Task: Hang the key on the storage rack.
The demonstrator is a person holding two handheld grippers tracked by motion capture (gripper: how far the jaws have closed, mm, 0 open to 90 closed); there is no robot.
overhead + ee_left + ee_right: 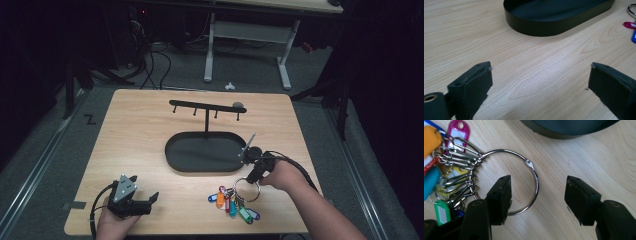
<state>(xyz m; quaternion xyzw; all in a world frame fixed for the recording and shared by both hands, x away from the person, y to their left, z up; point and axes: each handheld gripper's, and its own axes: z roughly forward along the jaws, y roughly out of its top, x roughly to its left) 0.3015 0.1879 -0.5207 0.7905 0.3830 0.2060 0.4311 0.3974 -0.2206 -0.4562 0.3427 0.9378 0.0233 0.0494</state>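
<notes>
A large silver key ring (pixel 247 189) (pixel 534 177) lies flat on the wooden table (pixel 150 145), with several coloured key tags (pixel 232 200) (pixel 439 157) bunched on its left side. My right gripper (pixel 252 175) (pixel 537 192) is open right over the ring, one jaw inside the loop and the other outside it, so the wire runs between them. A black oval tray (pixel 175 150) (pixel 554 25) (pixel 564 131) with a T-shaped hook stand (pixel 207 107) sits mid-table. My left gripper (pixel 142 200) (pixel 540 85) is open over bare wood at the near left.
A small grey object (pixel 238 105) rests by the right end of the hook bar. Beyond the table stand a white desk frame (pixel 247 35) and floor cables (pixel 150 65). The table's near edge runs just below both hands.
</notes>
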